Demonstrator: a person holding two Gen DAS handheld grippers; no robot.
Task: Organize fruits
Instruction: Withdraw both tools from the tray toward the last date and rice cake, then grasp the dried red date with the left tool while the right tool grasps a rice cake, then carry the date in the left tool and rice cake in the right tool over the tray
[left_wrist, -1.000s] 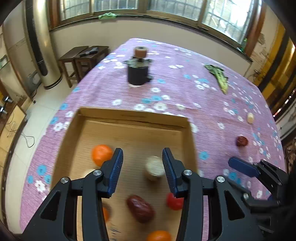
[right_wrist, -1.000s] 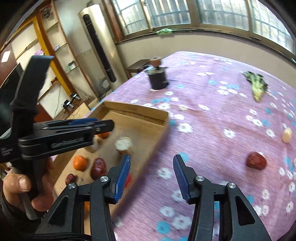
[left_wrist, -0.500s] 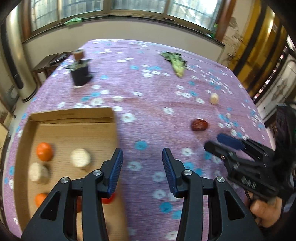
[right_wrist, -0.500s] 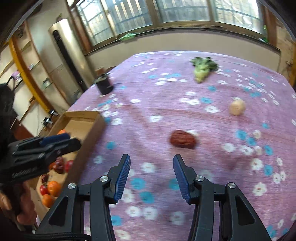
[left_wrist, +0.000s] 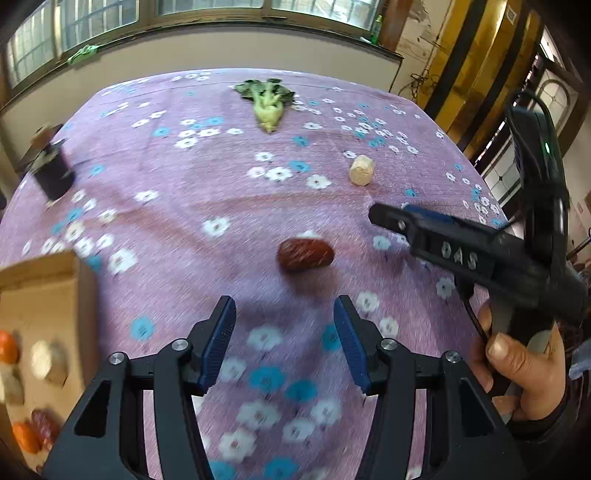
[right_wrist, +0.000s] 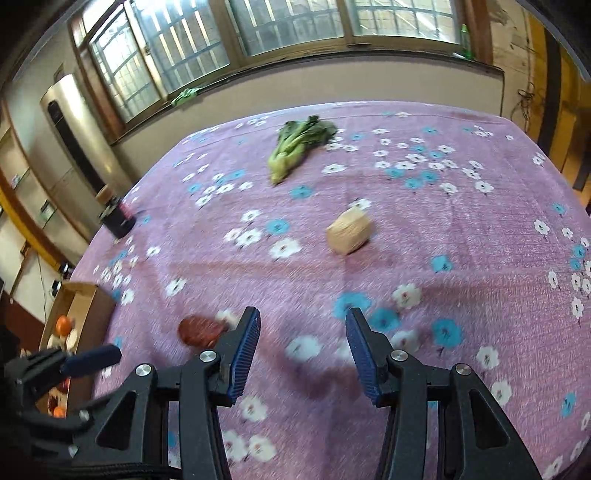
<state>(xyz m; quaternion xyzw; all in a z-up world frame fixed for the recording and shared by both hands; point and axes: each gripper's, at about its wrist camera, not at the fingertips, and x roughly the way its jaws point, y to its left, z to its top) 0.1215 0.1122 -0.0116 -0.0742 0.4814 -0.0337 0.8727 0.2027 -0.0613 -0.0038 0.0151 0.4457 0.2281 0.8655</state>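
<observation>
A dark red date (left_wrist: 305, 254) lies on the purple flowered tablecloth, just beyond my open, empty left gripper (left_wrist: 284, 310). It also shows in the right wrist view (right_wrist: 199, 330), left of my open, empty right gripper (right_wrist: 302, 321). A pale beige fruit (left_wrist: 361, 170) lies farther back; in the right wrist view it (right_wrist: 348, 229) sits ahead of the right gripper. The cardboard box (left_wrist: 48, 288) with oranges, pale fruits and dates is at the left edge. The right gripper (left_wrist: 384, 216) also shows in the left wrist view, to the right of the date.
A green leafy vegetable (left_wrist: 269, 99) lies at the far side of the table, also seen in the right wrist view (right_wrist: 297, 144). A dark jar with a cork lid (left_wrist: 51, 166) stands at the far left. The table edges fall off at right and back.
Both grippers have swung right, away from the box and toward the date and the beige fruit. The box has slid to the left edge of both views. Both stay open.
</observation>
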